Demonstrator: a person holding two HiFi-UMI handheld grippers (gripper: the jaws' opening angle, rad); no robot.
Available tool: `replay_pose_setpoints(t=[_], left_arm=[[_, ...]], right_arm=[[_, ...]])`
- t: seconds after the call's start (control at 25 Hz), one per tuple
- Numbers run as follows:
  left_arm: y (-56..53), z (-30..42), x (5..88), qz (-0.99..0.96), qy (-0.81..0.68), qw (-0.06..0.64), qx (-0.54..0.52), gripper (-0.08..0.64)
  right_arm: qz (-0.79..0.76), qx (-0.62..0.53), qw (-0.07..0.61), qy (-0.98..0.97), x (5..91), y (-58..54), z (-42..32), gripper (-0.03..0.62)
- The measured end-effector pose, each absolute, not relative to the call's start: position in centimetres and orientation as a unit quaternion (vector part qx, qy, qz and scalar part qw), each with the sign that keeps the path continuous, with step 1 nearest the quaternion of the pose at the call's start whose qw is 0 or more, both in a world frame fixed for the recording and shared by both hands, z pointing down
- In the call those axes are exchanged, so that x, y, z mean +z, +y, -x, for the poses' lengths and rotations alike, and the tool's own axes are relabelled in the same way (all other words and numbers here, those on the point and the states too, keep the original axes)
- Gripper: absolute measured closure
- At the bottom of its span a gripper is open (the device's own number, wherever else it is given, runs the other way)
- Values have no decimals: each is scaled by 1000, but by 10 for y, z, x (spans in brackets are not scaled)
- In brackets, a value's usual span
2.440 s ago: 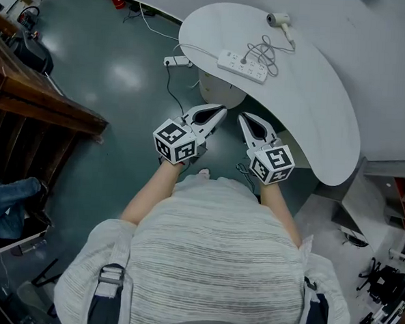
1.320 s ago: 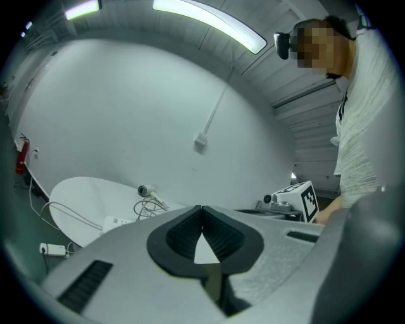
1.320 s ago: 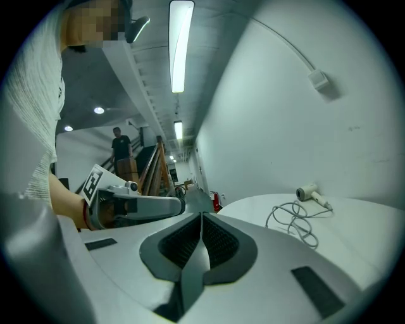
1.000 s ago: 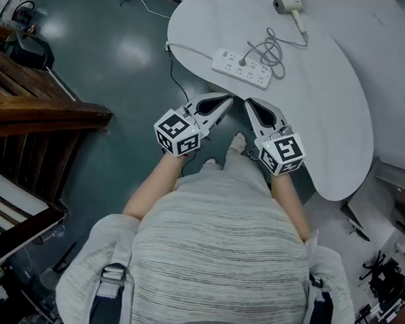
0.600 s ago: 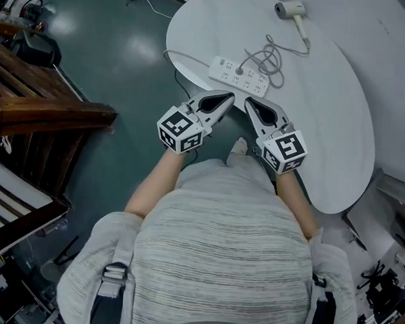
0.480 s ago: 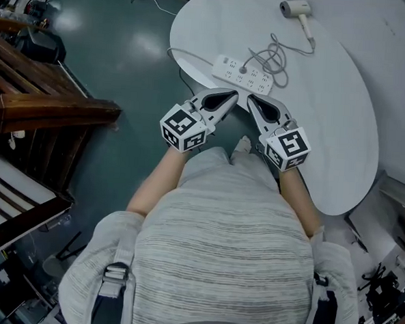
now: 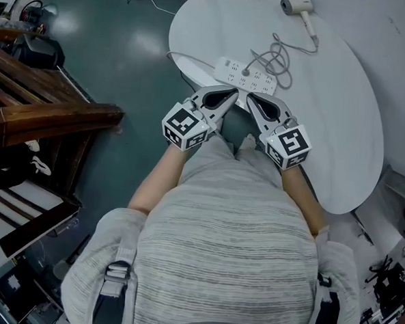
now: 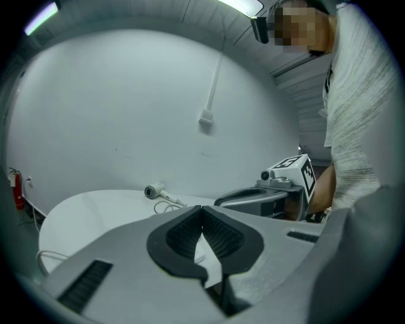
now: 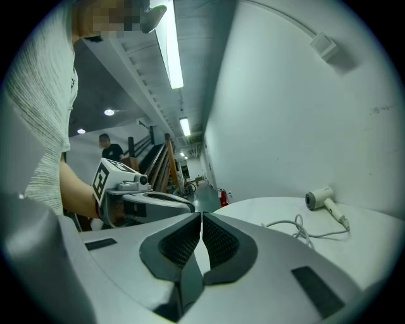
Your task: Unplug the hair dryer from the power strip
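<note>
I find both grippers clenched on nothing: the left gripper point(image 7: 230, 93) and right gripper point(image 7: 251, 99) point side by side at the near edge of the white table point(image 7: 341, 125), closer to it than a second ago. The hair dryer point(image 7: 296, 5) lies at the far edge, and its cord point(image 7: 282, 60) (loosely coiled) is plugged into the power strip point(image 7: 245, 75) just beyond the tips. A wooden railing point(image 7: 48, 114) stands to the left.

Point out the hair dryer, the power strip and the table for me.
hair dryer point(image 7: 293, 4), head view, on its barrel.
power strip point(image 7: 229, 65), head view, on its left end.
table point(image 7: 328, 124), head view, on bare tabletop.
</note>
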State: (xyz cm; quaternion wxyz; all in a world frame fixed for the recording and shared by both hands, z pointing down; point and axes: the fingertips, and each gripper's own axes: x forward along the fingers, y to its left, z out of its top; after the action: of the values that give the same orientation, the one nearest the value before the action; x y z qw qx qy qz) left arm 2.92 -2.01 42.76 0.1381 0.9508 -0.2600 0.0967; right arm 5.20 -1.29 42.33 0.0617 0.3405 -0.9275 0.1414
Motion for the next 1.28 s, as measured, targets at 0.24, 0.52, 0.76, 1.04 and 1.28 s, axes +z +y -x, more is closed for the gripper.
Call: replay_pose_setpoints(t=[0.24, 0.52, 0.76, 1.04, 1.28], left_arm=[[-40, -27, 441, -958, -218, 138, 124, 554], [-59, -32, 450, -965, -175, 132, 143, 554], [-69, -32, 453, -967, -160, 135, 145, 554], [-76, -25, 456, -967, -156, 143, 145, 554], [-81, -22, 461, -966, -154, 150, 143, 554]], right_arm=[[-373, 148, 65, -914, 425, -34, -53, 566], [-403, 154, 70, -899, 435, -50, -57, 566], [-414, 153, 98, -892, 456, -61, -52, 565], [-413, 158, 127, -888, 474, -72, -45, 565], [-412, 172, 153, -881, 493, -83, -45, 539]])
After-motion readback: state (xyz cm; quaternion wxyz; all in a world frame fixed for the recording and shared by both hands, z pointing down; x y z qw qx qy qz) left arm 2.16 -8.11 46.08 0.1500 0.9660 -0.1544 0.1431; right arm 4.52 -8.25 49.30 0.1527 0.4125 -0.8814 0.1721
